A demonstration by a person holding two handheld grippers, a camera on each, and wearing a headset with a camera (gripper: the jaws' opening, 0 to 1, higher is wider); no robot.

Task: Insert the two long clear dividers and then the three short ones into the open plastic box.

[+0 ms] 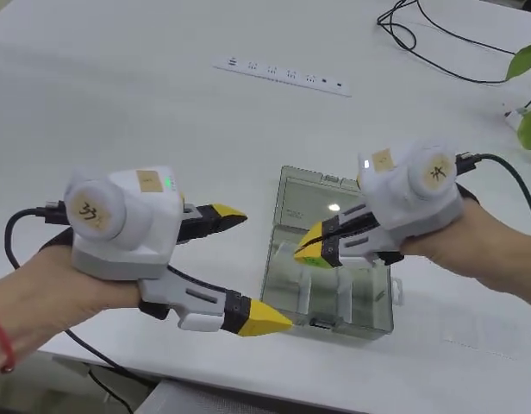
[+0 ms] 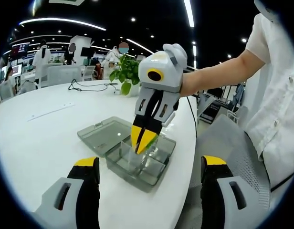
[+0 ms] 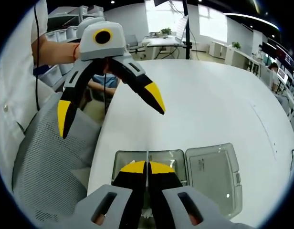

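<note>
While your right gripper (image 1: pixel 305 251) hangs over the open box (image 1: pixel 356 326), its jaws are pressed together on the top edge of a clear divider (image 2: pixel 137 159) that reaches down into the box. Your left gripper (image 1: pixel 248 267) is just left of the box, jaws wide apart and holding nothing.

Step in hand, as judged: seating one divider. Long or short: cannot tell.

Next move calls for an upright sheet, its ends lined up with the box walls and pressed straight down. Let go only once it stands alone. Your left gripper could steady the box.

Hard to make out:
- The divider is a bare line, edge-on, in the right gripper view.
- The slots in the box walls do not resolve.
- Some clear pieces (image 1: pixel 304 293) seem to stand in the box's front part; count uncertain.
- Your right gripper covers the box's middle.
</note>
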